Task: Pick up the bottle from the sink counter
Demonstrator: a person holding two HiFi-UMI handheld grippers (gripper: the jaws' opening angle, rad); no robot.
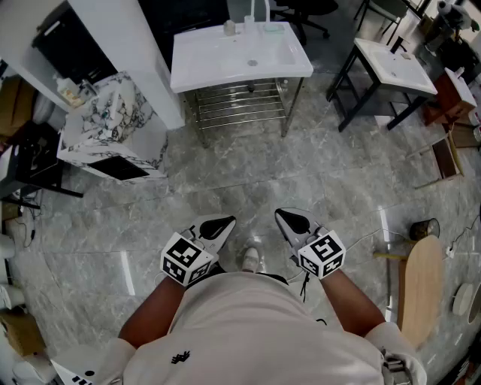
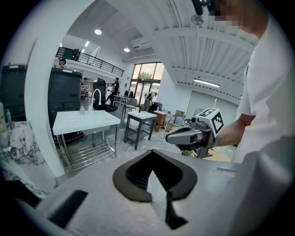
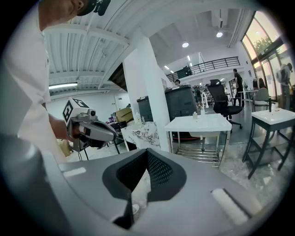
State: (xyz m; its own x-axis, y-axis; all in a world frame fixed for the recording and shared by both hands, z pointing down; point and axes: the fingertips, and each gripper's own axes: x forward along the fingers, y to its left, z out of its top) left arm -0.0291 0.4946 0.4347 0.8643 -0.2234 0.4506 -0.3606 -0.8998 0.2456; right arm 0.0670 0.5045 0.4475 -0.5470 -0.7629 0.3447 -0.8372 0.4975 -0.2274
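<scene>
The white sink counter (image 1: 218, 64) stands across the floor, far ahead of me, with a small pale bottle (image 1: 229, 28) near its back edge beside the faucet (image 1: 264, 11). Both grippers hang low in front of my body. My left gripper (image 1: 222, 223) and right gripper (image 1: 288, 219) are each shut with nothing in them. In the left gripper view the counter (image 2: 85, 120) and the bottle (image 2: 82, 109) lie far beyond the jaws (image 2: 152, 173). The right gripper view has the counter (image 3: 203, 122) and bottle (image 3: 195, 115) well past its jaws (image 3: 147, 169).
A marble-patterned cabinet (image 1: 113, 128) and a white pillar (image 1: 128, 45) stand left of the counter. A second sink on a dark frame (image 1: 391, 64) is to the right. A wire shelf (image 1: 240, 101) sits under the counter. A wooden board (image 1: 421, 286) lies at the right.
</scene>
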